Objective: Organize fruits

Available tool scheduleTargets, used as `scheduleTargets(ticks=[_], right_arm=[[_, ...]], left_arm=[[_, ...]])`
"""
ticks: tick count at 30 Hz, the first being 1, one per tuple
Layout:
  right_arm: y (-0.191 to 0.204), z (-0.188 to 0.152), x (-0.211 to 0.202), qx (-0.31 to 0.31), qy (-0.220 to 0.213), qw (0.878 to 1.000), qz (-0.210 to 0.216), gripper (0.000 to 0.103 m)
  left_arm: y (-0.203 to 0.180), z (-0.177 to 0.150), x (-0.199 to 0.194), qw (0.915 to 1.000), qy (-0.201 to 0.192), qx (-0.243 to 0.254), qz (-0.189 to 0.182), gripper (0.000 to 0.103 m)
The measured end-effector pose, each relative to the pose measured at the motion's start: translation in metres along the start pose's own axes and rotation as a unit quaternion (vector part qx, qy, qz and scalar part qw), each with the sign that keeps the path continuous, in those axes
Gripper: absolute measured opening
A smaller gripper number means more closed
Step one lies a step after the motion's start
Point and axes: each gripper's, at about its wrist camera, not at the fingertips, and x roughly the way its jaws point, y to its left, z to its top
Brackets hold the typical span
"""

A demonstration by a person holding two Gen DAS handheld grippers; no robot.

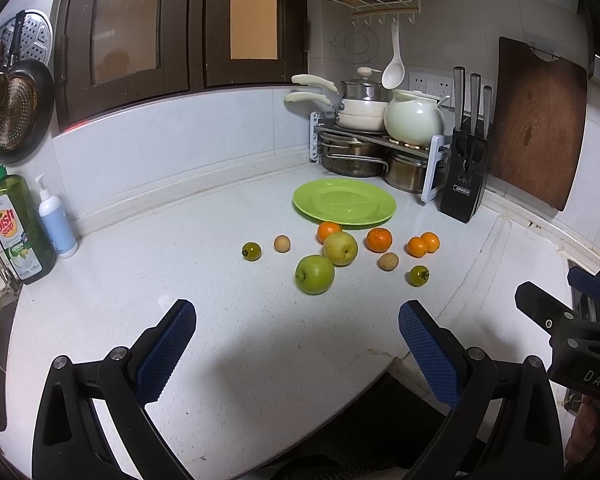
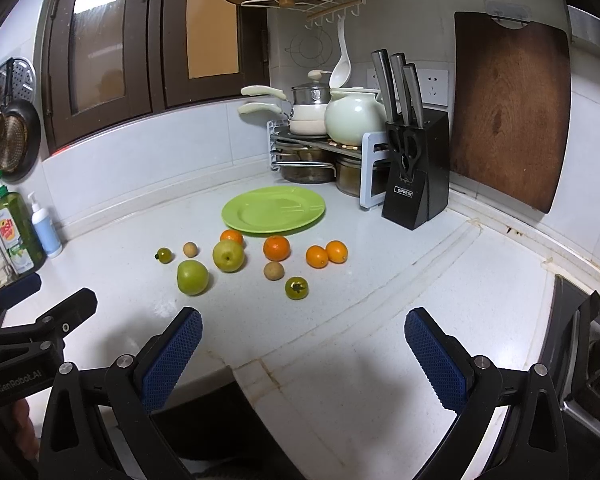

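1. White speckled countertop (image 1: 220, 300) fills an inner kitchen corner, with pale tiled walls behind and dark wooden cabinets above.
2. At the back of the corner a green plate (image 1: 344, 202) lies flat with nothing on it; just behind it stands a pot rack (image 1: 380, 140) loaded with pans and a pale teapot, and beside that a black knife block (image 1: 464, 176) and a wooden cutting board (image 1: 536, 120) leaning on the wall.
3. Fruit lies loose on the counter in front of the plate: a green apple (image 1: 315, 274) nearest, a yellow-green apple (image 1: 340, 248) touching a tangerine (image 1: 329, 231) behind it, another tangerine (image 1: 379, 239), and two small oranges (image 1: 423, 245) touching each other.
4. Two brown longans (image 1: 388, 261) and two small green tomatoes (image 1: 419, 275) are scattered among them, apart from one another.
5. Left gripper (image 1: 298, 360) hovers low over the near counter edge, aimed at the fruit, its blue-padded fingers (image 1: 168, 352) spread wide and holding nothing.
6. Right gripper (image 2: 303, 356) sits alongside it at a similar height, pointing the same way, fingers (image 2: 434, 356) likewise wide apart and empty.
7. Each gripper shows at the edge of the other's view, so the two are held close side by side.
8. A dish soap bottle (image 1: 16, 228) and a white pump bottle (image 1: 56, 220) stand at the far left wall.
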Motion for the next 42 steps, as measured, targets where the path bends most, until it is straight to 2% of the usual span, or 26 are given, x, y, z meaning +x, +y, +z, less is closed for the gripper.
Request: scheduleTargets(ticks=[9, 15, 29, 35, 42], right_arm=[[0.001, 0.000, 0.001, -0.001, 0.000, 1.000, 0.000, 0.102], [0.002, 0.003, 0.015, -0.001, 0.008, 1.000, 0.000, 0.102], [0.006, 0.012, 0.066, 0.008, 0.048, 0.999, 0.003, 0.102], [0.011, 0.019, 0.098, 0.017, 0.074, 0.997, -0.002, 0.099], [0.021, 0.019, 0.135, 0.029, 0.108, 0.994, -0.017, 0.089]], left_arm=[[-0.002, 0.002, 0.003, 1.0000, 0.002, 0.000, 0.000, 0.103], [-0.003, 0.005, 0.012, 1.0000, 0.007, 0.000, -0.003, 0.103], [0.001, 0.022, 0.070, 0.9985, 0.041, 0.020, -0.029, 0.102], [0.007, 0.030, 0.104, 0.9964, 0.062, 0.031, -0.048, 0.096], [0.017, 0.031, 0.144, 0.9900, 0.099, 0.051, -0.086, 0.084]])
